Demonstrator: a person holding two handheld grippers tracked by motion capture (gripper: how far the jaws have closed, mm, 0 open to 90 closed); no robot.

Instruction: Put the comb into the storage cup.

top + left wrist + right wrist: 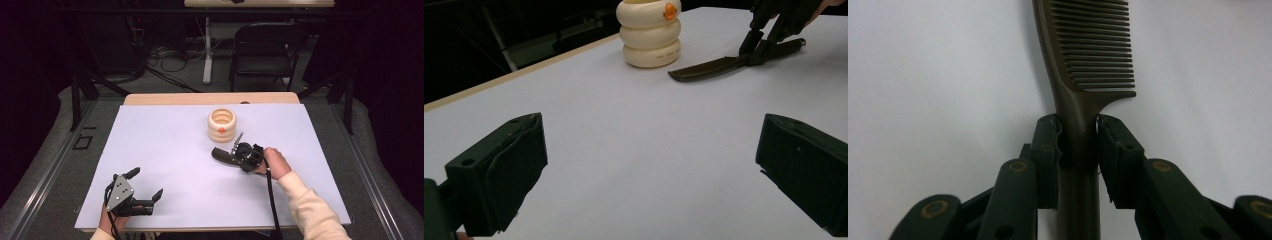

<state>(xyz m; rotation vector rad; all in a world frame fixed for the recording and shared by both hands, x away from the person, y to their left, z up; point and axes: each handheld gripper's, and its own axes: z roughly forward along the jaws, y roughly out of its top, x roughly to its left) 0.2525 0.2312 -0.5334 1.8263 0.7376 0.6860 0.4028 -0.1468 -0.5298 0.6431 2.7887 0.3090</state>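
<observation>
Dark brown plastic comb (pixel 1083 60), long-handled, is seen lying flat on the white sheet (pixel 170 150) that covers the table. Its handle is gripped between the two black jaws of the right gripper (pixel 1078 145); both pads are pressed against the handle just below the point where the teeth begin. In the right gripper view the teeth are turned to the right of the spine and the toothed end points away from the gripper. In the high view the comb (pixel 223 155) is placed right of the sheet's middle, its free end aimed left, with the right gripper (pixel 239 156) held over it by a hand in a cream sleeve.

Cream ringed holder (pixel 222 125), made of three stacked rounded rings with an open top and a small orange mark on its side, is stood upright just beyond the comb, near but apart from it. In the left gripper view the holder (pixel 650 35) is seen at the far edge, the comb (pixel 724 65) to its right.

Left gripper (pixel 142 190) is held at the near left corner of the sheet, well apart from comb and holder. Its jaws are spread wide, with nothing between them but bare sheet.
</observation>
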